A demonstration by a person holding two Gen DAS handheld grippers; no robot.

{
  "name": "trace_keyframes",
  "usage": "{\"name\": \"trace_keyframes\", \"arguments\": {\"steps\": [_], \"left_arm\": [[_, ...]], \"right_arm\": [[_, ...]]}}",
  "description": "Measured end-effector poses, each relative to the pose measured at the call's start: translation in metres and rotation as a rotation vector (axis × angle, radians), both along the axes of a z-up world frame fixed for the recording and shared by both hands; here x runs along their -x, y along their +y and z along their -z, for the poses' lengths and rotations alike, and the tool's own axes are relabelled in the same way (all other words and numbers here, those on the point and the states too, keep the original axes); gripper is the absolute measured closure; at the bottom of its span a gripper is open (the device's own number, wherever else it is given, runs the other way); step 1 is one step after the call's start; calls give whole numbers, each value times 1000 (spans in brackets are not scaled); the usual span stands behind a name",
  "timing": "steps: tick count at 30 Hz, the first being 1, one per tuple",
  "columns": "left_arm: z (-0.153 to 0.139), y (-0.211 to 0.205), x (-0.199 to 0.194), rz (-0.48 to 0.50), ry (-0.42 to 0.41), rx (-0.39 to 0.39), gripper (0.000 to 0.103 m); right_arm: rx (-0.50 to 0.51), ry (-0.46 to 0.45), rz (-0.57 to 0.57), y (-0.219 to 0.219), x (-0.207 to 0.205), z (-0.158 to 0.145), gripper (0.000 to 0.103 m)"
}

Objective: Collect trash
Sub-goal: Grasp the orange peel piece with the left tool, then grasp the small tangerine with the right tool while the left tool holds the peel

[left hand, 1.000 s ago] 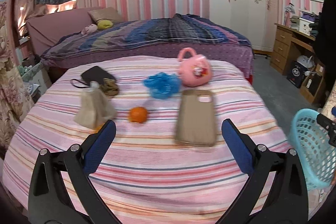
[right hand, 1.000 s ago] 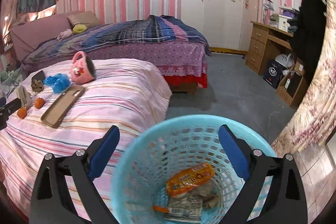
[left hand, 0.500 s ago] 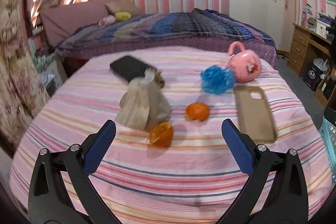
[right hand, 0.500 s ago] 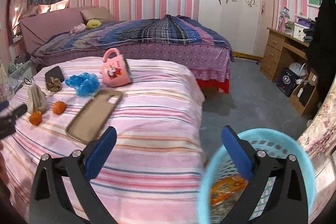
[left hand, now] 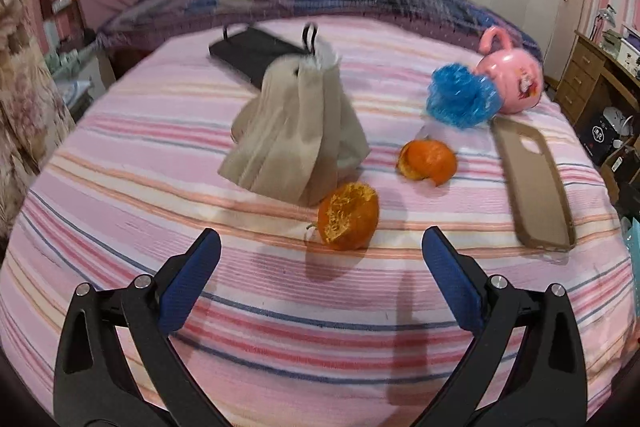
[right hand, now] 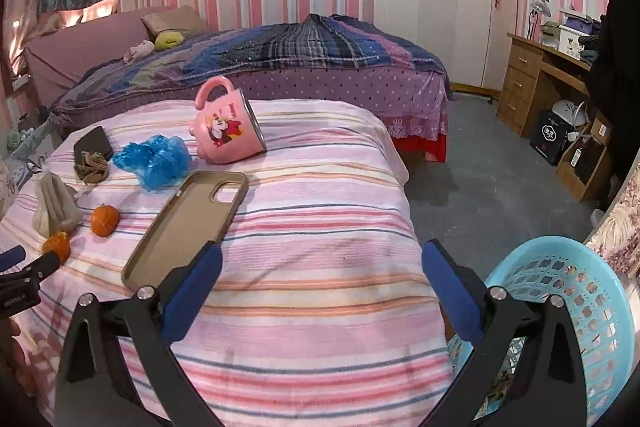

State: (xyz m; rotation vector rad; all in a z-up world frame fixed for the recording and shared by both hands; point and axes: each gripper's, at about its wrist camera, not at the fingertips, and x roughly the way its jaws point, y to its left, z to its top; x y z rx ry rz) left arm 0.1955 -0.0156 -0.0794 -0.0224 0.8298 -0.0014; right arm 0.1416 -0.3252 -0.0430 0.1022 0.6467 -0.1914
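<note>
On the pink striped blanket (left hand: 120, 211) lie two pieces of orange peel, one near (left hand: 347, 217) and one farther right (left hand: 428, 161), a crumpled brown paper bag (left hand: 296, 135) and a blue plastic wad (left hand: 462, 101). My left gripper (left hand: 320, 267) is open and empty, just short of the near peel. My right gripper (right hand: 320, 275) is open and empty above the blanket's right side. The light blue trash basket (right hand: 592, 291) stands on the floor at lower right, with wrappers inside.
A pink mug (left hand: 514, 81) lies on its side beside a tan phone case (left hand: 532, 187). A black wallet (left hand: 252, 53) and a crumpled brown scrap (right hand: 92, 167) lie at the back. A second bed (right hand: 280, 55), a wardrobe and a wooden desk (right hand: 536, 83) stand beyond.
My left gripper has swung left and moved in close to the near orange peel. My right gripper has turned from over the basket toward the bed; the basket now sits at lower right.
</note>
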Motion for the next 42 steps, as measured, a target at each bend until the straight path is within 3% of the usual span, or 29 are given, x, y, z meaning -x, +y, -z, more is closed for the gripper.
{"name": "trace_keyframes", "arguments": {"steps": [3,9,11,14,25,37,42], "left_arm": [[5,5,-10,-21,27,26,9],[8,-2,-17,-8,48,13,38],[7,-10,-14,23,33,-7,55],[6,-15,-10,58,23,-4,71],[-10,4,5,29,-31,12,74],[-25,70,7,-82,-71,-7,74],[-27,102,3,-128,-75,19,74]], "right_arm": [[-1,14,2,1,-4,2,5],[-38,26,4,0,-9,4,5],[-47,33,-2,2,-11,6,5],[-43,37,-16,8,-12,7,5],[-57,14,-51,26,-12,6,5],[-116,-9,-132,64,-13,3,5],[-75,3,-182,92,-21,4,5]]}}
